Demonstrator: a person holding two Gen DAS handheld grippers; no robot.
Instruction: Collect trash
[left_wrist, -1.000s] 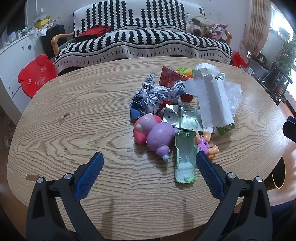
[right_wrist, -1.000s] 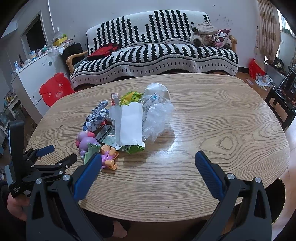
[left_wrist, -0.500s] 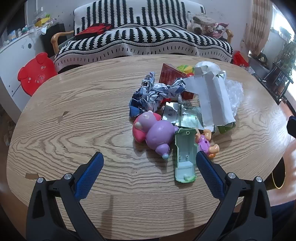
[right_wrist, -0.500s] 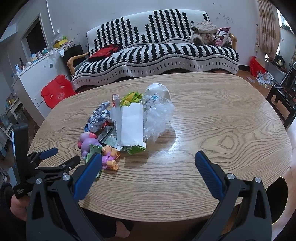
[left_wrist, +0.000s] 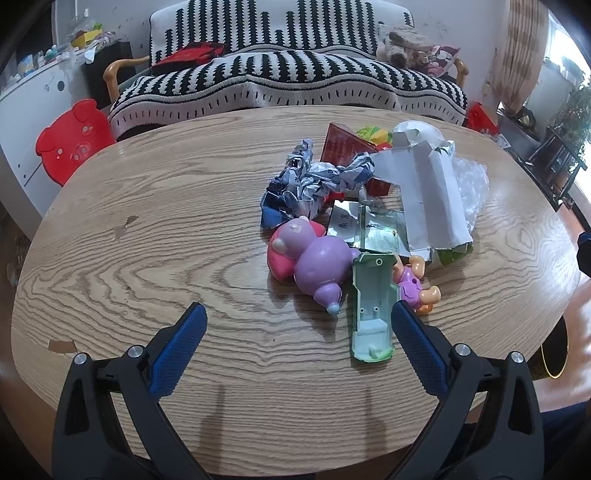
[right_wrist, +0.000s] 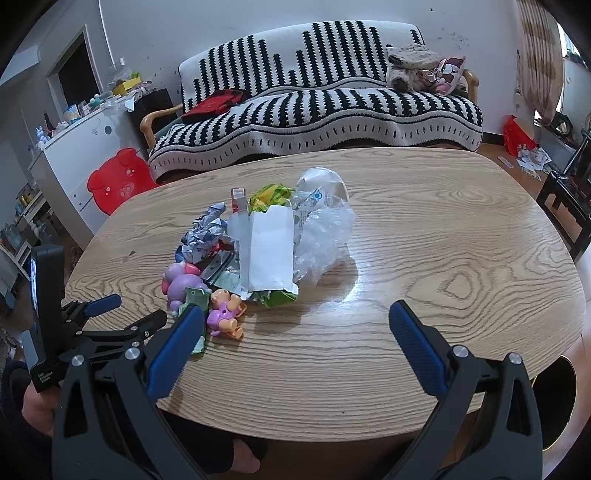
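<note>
From the left wrist view, the left tongs (left_wrist: 297, 319) hang spread wide and empty above the near edge of the wooden surface (left_wrist: 147, 229), with the heap of trash just ahead: a crumpled paper wad (left_wrist: 314, 181), a flattened white carton (left_wrist: 428, 199), a red box (left_wrist: 343, 144) behind it, clear plastic wrap (left_wrist: 471, 184) at the far right, and silvery foil packaging (left_wrist: 369, 229) underneath. Mixed into the near side lie a purple toy pig (left_wrist: 314, 258), a pale green plastic shell (left_wrist: 373, 306) and a small pink figure (left_wrist: 415, 286), the last touching the right finger's tip line. The likely slip is closing on a toy instead of trash, since the toys sit nearest and overlap the foil. From the right wrist view, the right tongs (right_wrist: 295, 328) are likewise spread and holding nothing, over bare surface to the right of the heap; the left tongs appear low at the left. The plastic wrap (right_wrist: 325, 236) and carton (right_wrist: 267, 251) lean on each other, so pulling one may drag or scatter the rest, and thin film could slide from a shallow pinch. No bin is clearly identifiable, though a dark round opening (right_wrist: 557, 398) shows beyond the surface's right edge.
</note>
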